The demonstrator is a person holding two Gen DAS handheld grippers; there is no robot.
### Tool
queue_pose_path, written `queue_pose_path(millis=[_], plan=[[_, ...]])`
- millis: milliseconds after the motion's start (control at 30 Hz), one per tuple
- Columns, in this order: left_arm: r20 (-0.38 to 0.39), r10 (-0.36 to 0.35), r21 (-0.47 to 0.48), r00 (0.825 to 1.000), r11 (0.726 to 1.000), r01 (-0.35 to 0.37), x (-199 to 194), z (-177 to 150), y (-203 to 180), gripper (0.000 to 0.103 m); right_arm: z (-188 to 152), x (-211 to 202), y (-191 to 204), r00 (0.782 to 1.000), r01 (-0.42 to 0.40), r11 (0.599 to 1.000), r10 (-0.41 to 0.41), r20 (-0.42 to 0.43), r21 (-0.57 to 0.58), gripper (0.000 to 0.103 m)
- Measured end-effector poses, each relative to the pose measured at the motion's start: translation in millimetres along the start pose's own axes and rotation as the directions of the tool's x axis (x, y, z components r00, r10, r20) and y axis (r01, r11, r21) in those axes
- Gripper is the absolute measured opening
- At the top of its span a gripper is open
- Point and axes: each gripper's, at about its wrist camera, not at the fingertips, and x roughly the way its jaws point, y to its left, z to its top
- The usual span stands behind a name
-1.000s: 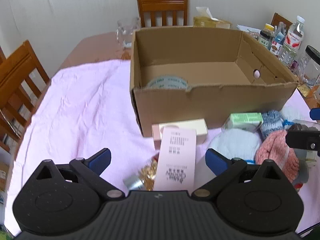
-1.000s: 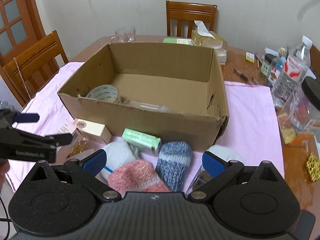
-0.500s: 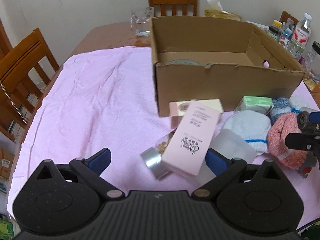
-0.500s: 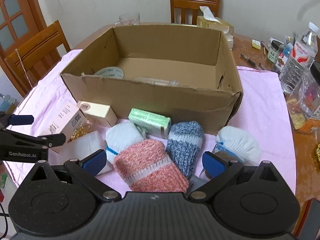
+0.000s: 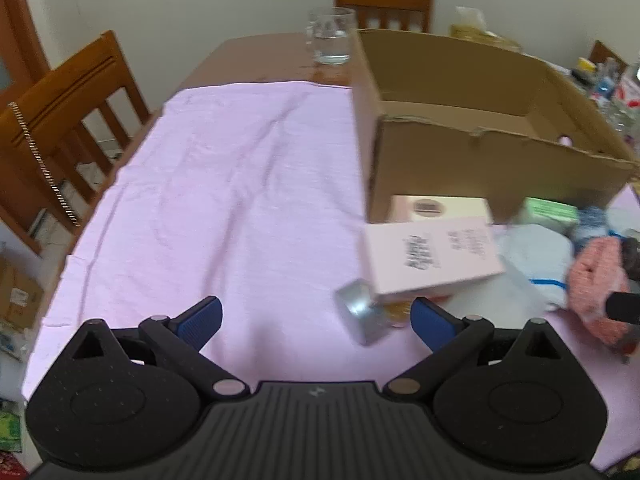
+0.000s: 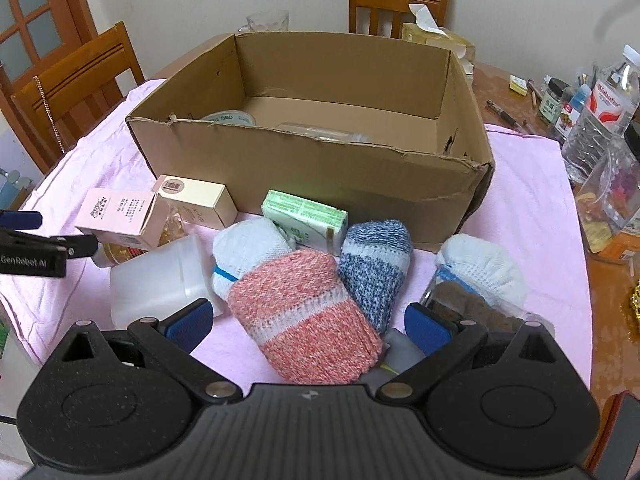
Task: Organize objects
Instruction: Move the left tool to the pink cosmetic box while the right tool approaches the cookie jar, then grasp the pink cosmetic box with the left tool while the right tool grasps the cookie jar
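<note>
An open cardboard box stands on the pink cloth with a tape roll inside. In front of it lie a pink carton, a cream box, a green pack, a white sock, a pink sock, a blue sock, another white sock and a clear tub. My right gripper is open around the pink sock. My left gripper is open and empty, left of the pink carton.
A glass mug stands behind the box's left corner. Wooden chairs stand at the left and far side. Bottles and jars crowd the right table edge. A tissue box sits behind the cardboard box.
My left gripper swung left and pulled back, so the pink carton now lies to its right. My right gripper dropped closer over the pink sock.
</note>
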Motion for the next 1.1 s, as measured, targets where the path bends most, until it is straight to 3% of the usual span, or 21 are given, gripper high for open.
queue_pose_path(millis=[133, 300, 533, 867, 967, 1100], plan=[[0.011, -0.059, 0.031, 0.998, 0.998, 0.058, -8, -4, -18, 0.1, -2, -2, -1, 1.0, 0.003, 1.0, -0.003, 0.012, -0.009, 0.103], [0.052, -0.074, 0.064, 0.996, 0.995, 0.071, -9, -2, -41, 0.1, -6, -9, -3, 0.999, 0.009, 0.999, -0.006, 0.045, -0.051, 0.103], [0.06, -0.06, 0.0, 0.996, 0.998, 0.061, 1, 6, -51, 0.1, -14, -22, -20, 0.996, 0.043, 0.996, -0.037, 0.078, -0.073, 0.103], [0.057, -0.023, -0.051, 0.998, 0.998, 0.026, 13, 16, -61, 0.1, -23, -30, -60, 0.992, 0.104, 0.994, -0.106, 0.075, 0.026, 0.103], [0.056, -0.02, -0.042, 0.998, 0.999, 0.022, 15, 18, -65, 0.1, -22, -28, -73, 0.987, 0.143, 0.986, -0.149, 0.064, 0.087, 0.103], [0.047, -0.01, -0.042, 0.999, 0.999, 0.012, 17, 18, -67, 0.1, -20, -18, -90, 0.99, 0.127, 0.969, -0.135, 0.026, 0.214, 0.103]])
